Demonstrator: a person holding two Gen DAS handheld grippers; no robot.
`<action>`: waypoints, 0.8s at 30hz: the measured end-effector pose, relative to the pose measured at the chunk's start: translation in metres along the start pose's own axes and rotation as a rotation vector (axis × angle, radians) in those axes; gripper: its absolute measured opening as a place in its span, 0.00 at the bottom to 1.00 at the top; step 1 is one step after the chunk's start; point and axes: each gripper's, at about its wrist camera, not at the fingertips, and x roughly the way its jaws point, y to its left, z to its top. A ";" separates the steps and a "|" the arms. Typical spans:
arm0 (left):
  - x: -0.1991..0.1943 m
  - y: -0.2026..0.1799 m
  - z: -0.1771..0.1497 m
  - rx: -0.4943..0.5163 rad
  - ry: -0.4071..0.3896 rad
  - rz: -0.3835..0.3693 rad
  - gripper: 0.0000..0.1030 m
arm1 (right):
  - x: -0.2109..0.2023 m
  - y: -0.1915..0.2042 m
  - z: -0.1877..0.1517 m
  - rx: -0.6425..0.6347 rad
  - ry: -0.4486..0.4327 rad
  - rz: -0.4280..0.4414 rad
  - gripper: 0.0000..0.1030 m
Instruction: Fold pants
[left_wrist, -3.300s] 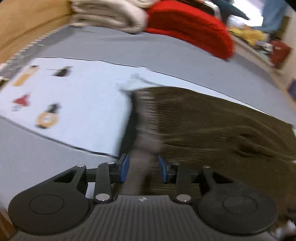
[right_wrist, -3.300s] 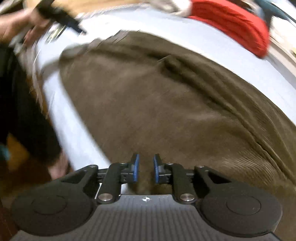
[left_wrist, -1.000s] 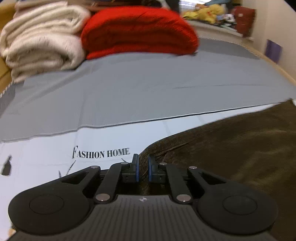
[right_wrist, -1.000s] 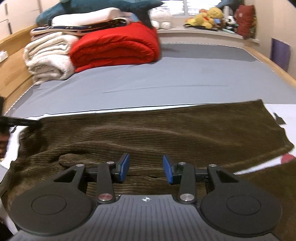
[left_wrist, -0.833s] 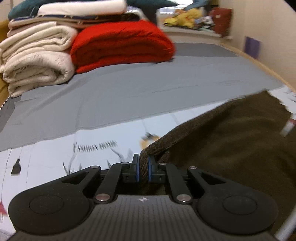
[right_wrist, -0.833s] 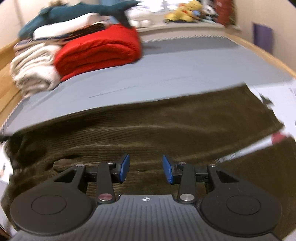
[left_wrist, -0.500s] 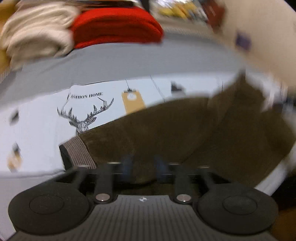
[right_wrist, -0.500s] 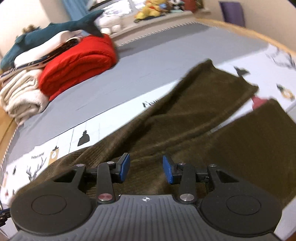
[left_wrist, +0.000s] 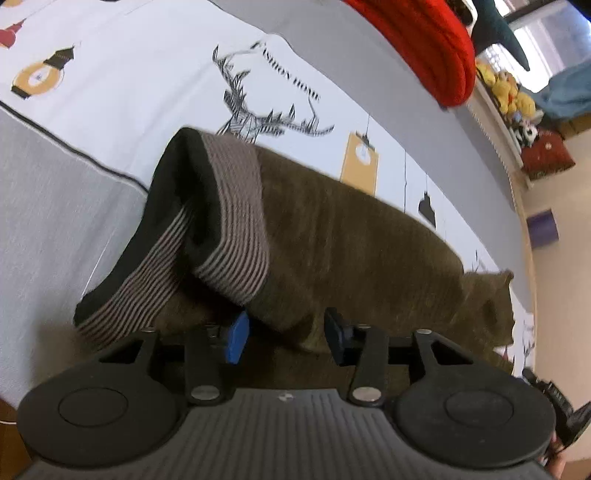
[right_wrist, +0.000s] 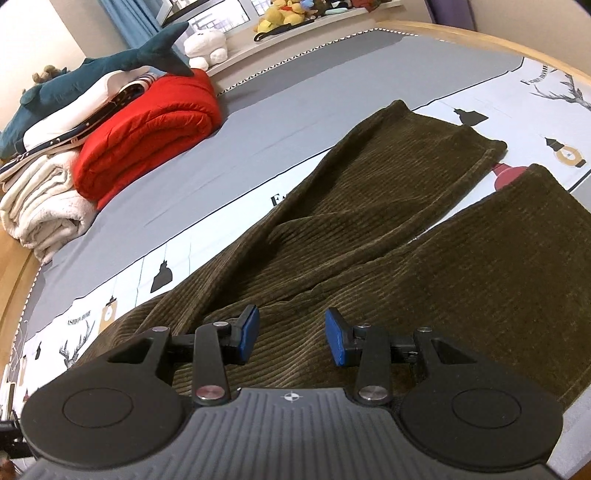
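Corduroy pants (right_wrist: 388, 236) lie spread on the bed (right_wrist: 258, 122), legs splayed. Left tool (left_wrist: 282, 334) is opening, waistband (left_wrist: 236, 221) just beyond; right tool (right_wrist: 291, 334) stands apart, empty. Advise aligning legs before folding.

A bed (right_wrist: 314, 74) covered in a grey sheet is seen, with a white printed cloth (right_wrist: 177, 266) laid across it. A red quilt (right_wrist: 147, 125), cream blankets (right_wrist: 44, 199) and a plush shark (right_wrist: 92, 74) are stacked at one end. Soft toys (right_wrist: 280, 14) are lined along a sill under a window; a blue curtain (right_wrist: 125, 22) is hung beside it.
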 end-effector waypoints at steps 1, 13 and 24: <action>0.004 -0.001 0.002 -0.006 0.003 0.011 0.50 | 0.002 0.000 0.001 0.004 -0.002 0.002 0.40; 0.023 -0.027 0.013 0.102 -0.018 0.221 0.27 | 0.062 0.014 0.080 0.005 -0.028 -0.048 0.40; 0.045 -0.056 0.007 0.289 -0.009 0.394 0.26 | 0.176 -0.015 0.125 0.074 -0.018 -0.080 0.49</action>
